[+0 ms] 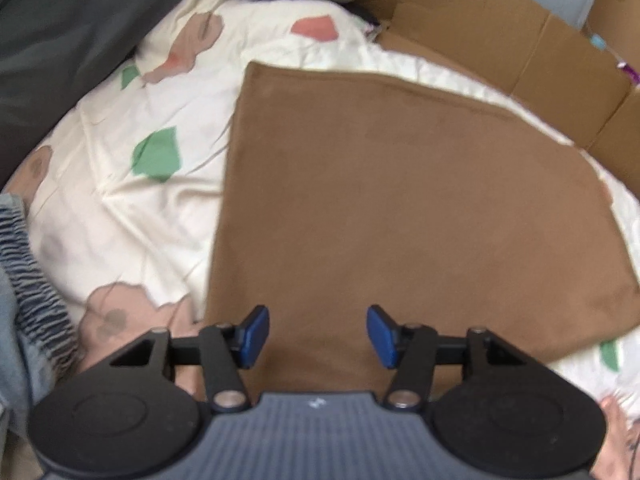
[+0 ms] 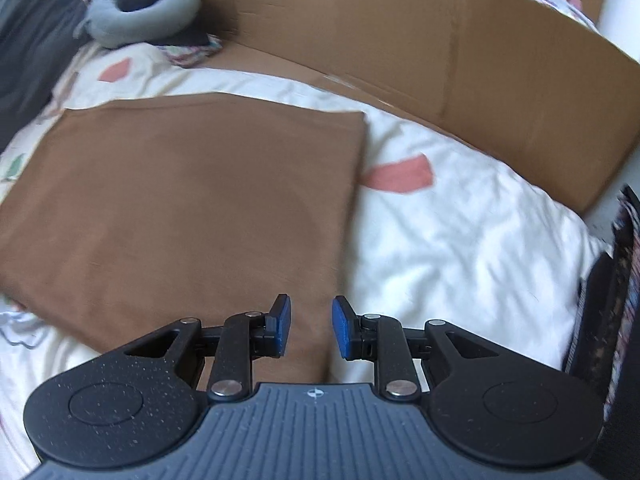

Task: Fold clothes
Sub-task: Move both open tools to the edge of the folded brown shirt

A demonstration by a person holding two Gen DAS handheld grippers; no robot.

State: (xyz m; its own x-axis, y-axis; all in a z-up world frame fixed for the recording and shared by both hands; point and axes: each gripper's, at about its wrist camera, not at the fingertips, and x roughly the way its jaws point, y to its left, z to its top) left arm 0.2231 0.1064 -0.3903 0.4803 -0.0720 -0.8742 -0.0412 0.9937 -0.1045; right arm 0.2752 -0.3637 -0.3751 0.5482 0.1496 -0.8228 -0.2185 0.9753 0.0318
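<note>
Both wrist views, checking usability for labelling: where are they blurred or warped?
Left wrist: brown cloth and bedsheet soft, cardboard bowed by fisheye. Right wrist: cloth smeared, sheet brightly lit; gripper fingers sharp.

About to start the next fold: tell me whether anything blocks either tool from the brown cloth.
Nothing visible does. The left tool and the right tool are both open, above the near part of the brown cloth, which lies flat on the floral bedsheet with nothing on it.

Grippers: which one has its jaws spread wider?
The left gripper: a clearly wider gap between its blue pads than the right gripper. Neither holds the brown cloth.
</note>
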